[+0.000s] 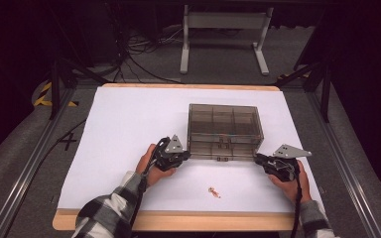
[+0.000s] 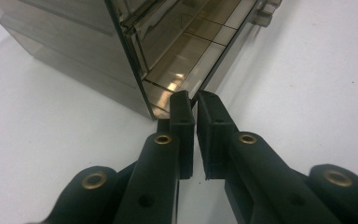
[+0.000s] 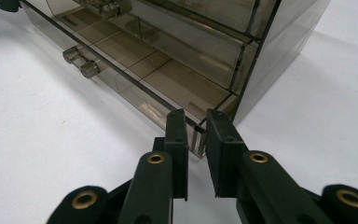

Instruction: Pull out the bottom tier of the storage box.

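Both claws are pinching the front panel of the lower drawer of the smoky clear drawer box (image 1: 225, 131), one at each end, so the step in hand looks like drawing that drawer out. To do it well, pull both ends at the same pace and straight toward the near edge of the worktop (image 1: 129, 119); if one side leads, the drawer will likely skew and bind in its housing, or the light box may slide along the white surface instead of opening.

The left claw (image 2: 193, 100) has its jaws nearly closed on the thin left corner of the drawer front (image 2: 214, 70). The right claw (image 3: 195, 122) grips the right corner of the same panel, with the clear plastic edge between its pads. Whether the left pads truly press the edge is hard to judge from that angle.

The box stands mid-worktop, its front facing the person, directly between the claws. A small orange item (image 1: 214, 191) lies loose nearer the edge.
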`<state>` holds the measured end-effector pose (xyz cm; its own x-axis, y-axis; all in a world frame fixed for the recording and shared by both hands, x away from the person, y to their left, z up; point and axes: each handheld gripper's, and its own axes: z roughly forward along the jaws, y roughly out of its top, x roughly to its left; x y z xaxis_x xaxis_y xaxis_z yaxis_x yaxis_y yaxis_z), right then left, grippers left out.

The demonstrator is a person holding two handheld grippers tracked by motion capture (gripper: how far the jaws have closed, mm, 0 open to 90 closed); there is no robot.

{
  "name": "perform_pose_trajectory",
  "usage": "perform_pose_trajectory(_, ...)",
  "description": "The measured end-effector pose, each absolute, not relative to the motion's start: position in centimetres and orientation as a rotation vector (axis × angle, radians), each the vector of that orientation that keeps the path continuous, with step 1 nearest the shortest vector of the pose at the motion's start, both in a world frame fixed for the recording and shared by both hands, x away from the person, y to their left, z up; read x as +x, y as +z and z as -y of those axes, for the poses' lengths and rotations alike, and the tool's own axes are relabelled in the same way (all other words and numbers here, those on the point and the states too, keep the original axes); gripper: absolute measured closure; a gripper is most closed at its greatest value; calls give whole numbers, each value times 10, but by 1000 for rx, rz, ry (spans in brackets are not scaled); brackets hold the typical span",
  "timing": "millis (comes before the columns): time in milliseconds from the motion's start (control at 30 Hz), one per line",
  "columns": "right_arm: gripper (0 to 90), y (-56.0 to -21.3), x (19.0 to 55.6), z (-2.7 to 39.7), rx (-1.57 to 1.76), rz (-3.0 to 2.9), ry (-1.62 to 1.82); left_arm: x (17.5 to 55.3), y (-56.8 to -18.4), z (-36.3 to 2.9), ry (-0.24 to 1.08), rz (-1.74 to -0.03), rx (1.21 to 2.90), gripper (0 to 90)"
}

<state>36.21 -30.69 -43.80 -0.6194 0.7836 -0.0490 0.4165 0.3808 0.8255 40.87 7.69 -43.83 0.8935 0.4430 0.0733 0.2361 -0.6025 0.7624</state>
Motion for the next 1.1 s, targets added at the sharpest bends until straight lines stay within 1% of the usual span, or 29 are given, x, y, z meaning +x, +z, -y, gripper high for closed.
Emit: perform_pose_trajectory(1100,821,-435,355,308,1011,-2235,1129,402,-437,-78,313,-445,2262,858)
